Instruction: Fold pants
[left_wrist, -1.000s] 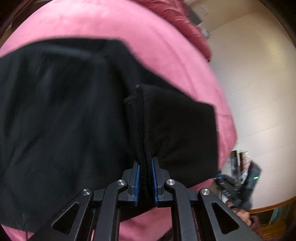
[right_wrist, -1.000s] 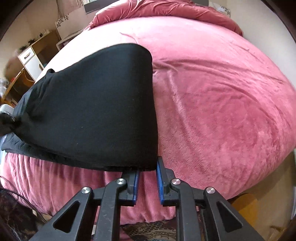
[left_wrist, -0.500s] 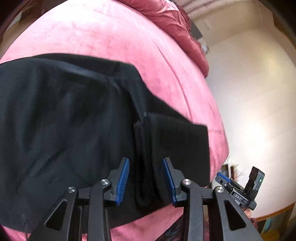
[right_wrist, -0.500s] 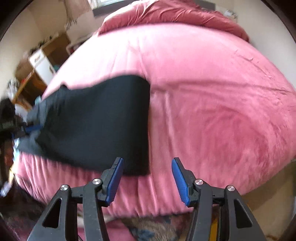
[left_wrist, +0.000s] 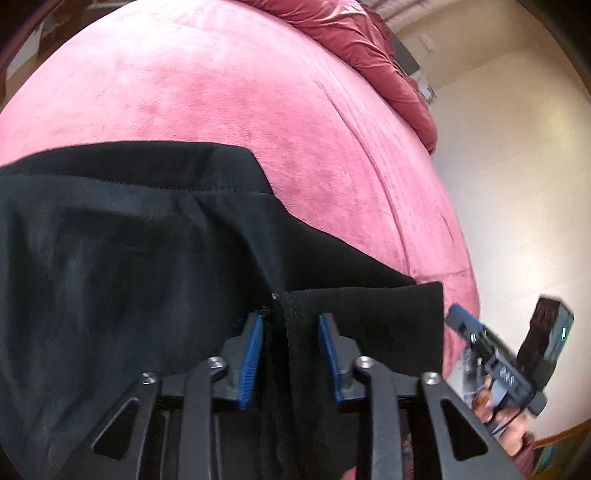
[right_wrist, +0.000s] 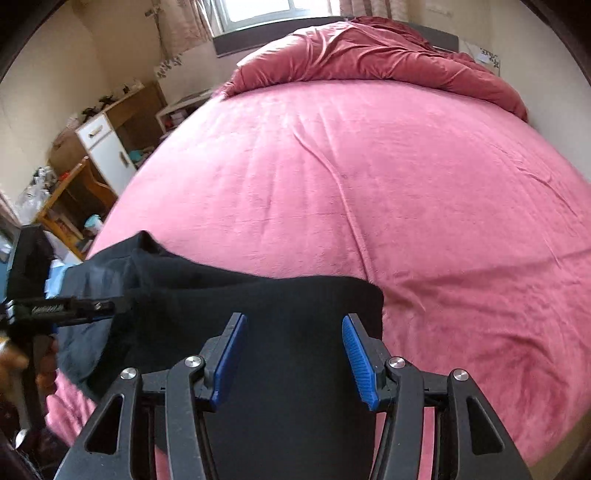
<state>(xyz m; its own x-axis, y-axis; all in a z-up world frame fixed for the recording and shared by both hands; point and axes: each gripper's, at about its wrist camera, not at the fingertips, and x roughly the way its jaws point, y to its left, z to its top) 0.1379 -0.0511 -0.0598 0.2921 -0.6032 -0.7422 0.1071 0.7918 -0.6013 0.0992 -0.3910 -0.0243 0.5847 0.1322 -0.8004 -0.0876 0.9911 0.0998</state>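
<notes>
Both claws have let go of the pants (left_wrist: 140, 266). A second ago each was pinched on a black edge; now the left claw (left_wrist: 290, 354) has its blue pads apart with a seamed ridge of the fabric standing loose between them, neither pad clearly pressing on it. Its jaws sprang wide and have just been drawing in again, so the gap is narrow, not shut. The right claw (right_wrist: 293, 354) has just been opening, and it stands half wide above the near end of the cloth, gripping nothing, with black fabric lying below the gap.

The pants are on the bed (left_wrist: 258, 110), at its near edge, well short of the bunched duvet (right_wrist: 369, 51) at the far end. They lie in a flat dark band, one layer doubled over another. The right end finishes in a clean straight edge; the left end is lumpier, with a stitched hem showing.

To my eye that means one fold has been laid down and released. The hands look free to regrip for the next fold or to smooth that rumpled left end. How many folds remain I cannot say.

Counting: one pair of pants, one bed, one duvet, two claws. Each claw shows in the other's view too, with part of a hand (left_wrist: 513, 432) on its handle. Beyond the bed's left side stands one white cabinet (right_wrist: 107, 151).
</notes>
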